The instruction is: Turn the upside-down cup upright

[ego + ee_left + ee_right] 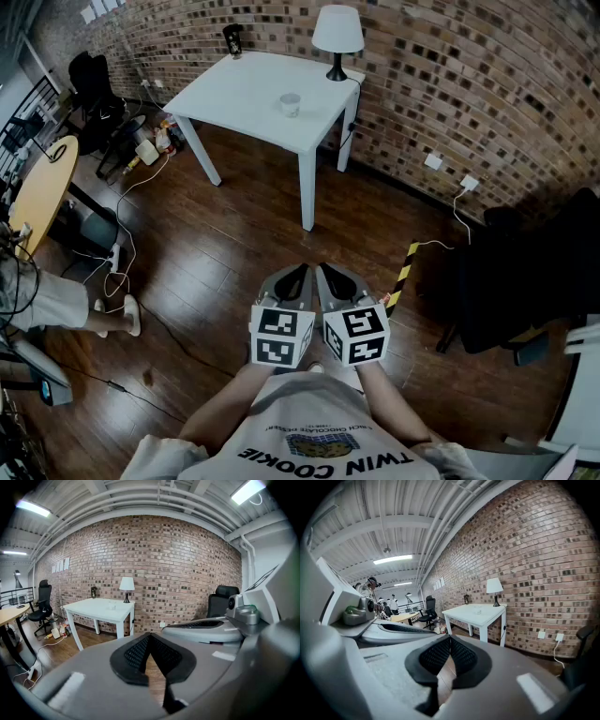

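A small white cup [290,104] stands near the middle of the white table [246,94], far ahead of me; which way up it is I cannot tell at this distance. The cup [478,611] shows as a tiny speck on the table [471,613] in the right gripper view. My left gripper [301,271] and right gripper [324,270] are held side by side close to my chest, over the wooden floor. Both are shut with nothing between the jaws. The left gripper's [150,635] tips meet, and so do the right gripper's [450,638].
A white lamp [337,37] and a small dark object [232,39] stand at the table's far edge by the brick wall. Cables, a round wooden table [42,192] and a person's legs [56,300] lie left; a black chair [511,291] and striped strip [403,272] right.
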Demonstrator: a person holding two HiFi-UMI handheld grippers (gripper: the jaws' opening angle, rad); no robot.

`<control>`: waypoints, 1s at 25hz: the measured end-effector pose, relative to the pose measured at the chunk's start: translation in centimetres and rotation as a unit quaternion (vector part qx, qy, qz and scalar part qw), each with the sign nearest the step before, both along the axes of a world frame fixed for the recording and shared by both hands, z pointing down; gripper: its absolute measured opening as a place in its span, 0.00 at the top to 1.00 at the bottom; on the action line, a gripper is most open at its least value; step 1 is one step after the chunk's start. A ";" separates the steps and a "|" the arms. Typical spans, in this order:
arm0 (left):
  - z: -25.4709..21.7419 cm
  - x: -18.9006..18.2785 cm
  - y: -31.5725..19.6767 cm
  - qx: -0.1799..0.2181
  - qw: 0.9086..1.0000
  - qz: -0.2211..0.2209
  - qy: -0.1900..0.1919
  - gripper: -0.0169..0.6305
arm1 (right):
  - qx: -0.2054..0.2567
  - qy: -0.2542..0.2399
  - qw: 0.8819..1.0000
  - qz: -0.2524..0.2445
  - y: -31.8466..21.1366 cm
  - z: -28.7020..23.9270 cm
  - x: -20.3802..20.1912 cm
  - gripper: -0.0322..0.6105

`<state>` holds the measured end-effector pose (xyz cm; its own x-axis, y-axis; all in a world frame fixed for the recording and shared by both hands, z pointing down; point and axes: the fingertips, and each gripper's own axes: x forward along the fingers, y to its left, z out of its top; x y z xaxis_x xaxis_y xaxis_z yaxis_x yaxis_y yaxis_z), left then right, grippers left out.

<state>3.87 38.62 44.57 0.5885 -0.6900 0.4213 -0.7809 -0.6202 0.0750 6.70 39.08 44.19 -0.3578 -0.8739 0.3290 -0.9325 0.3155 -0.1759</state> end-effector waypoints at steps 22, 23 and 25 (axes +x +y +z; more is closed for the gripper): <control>0.9 -5.9 -26.5 -0.015 0.999 0.021 0.030 0.97 | -0.011 0.035 0.999 0.024 -26.5 0.4 -5.8 0.95; 0.8 -6.1 -27.5 -0.016 0.999 0.023 0.032 0.97 | -0.012 0.036 0.999 0.026 -27.5 0.3 -6.0 0.95; 0.9 -6.3 -29.2 -0.018 0.999 0.027 0.035 0.97 | -0.013 0.039 0.999 0.029 -29.2 0.4 -6.3 0.95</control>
